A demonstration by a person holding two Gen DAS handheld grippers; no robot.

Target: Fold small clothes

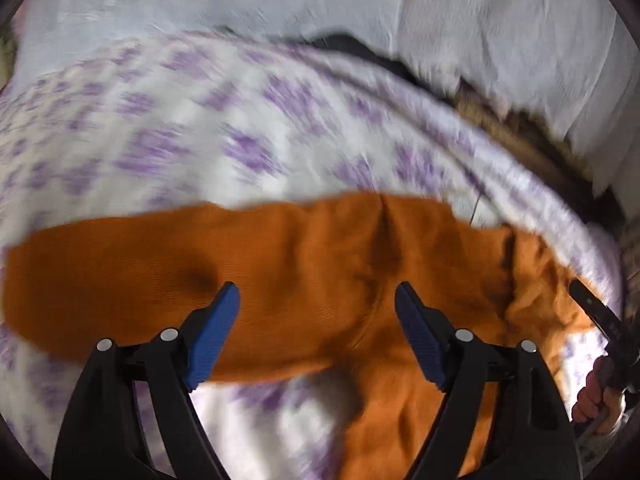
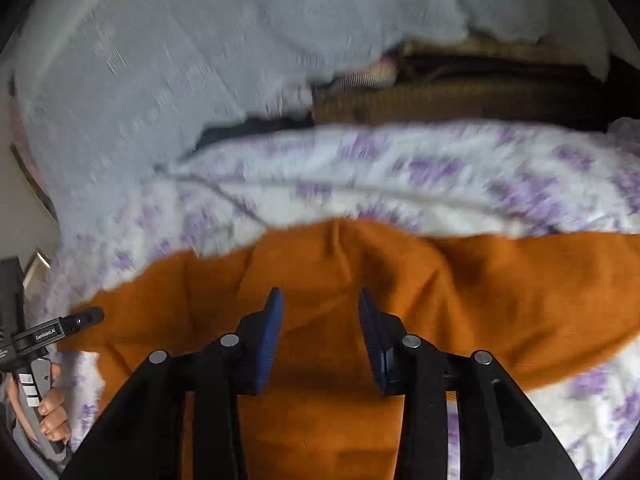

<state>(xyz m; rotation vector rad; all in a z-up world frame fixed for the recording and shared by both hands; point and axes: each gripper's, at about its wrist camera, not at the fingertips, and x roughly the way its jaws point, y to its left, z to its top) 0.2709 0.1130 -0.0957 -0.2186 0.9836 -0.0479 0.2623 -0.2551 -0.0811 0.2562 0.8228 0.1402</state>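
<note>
With both my left claw (image 1: 317, 300) and right claw (image 2: 320, 306) gaping empty over the soft, limp orange garment (image 1: 280, 260), I'd pinch its edges.

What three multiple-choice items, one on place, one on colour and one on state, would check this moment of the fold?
1. Where does the orange garment lie?
A. On the white bedspread with purple flowers
B. On a bare wooden floor
C. Inside a basket

2. What colour are the pads of the left tongs?
A. Red
B. Blue
C. Yellow

3. How do the right tongs stand?
A. Shut on the garment
C. Shut on the bedspread
B. Open, with nothing gripped

Answers:
1 A, since purple-flowered bedspread shows on all sides of the garment in both wrist views.
2 B, since both pads are plainly blue against the black arms.
3 B, since a wide gap separates the pads and orange cloth shows uncreased through it.
</note>
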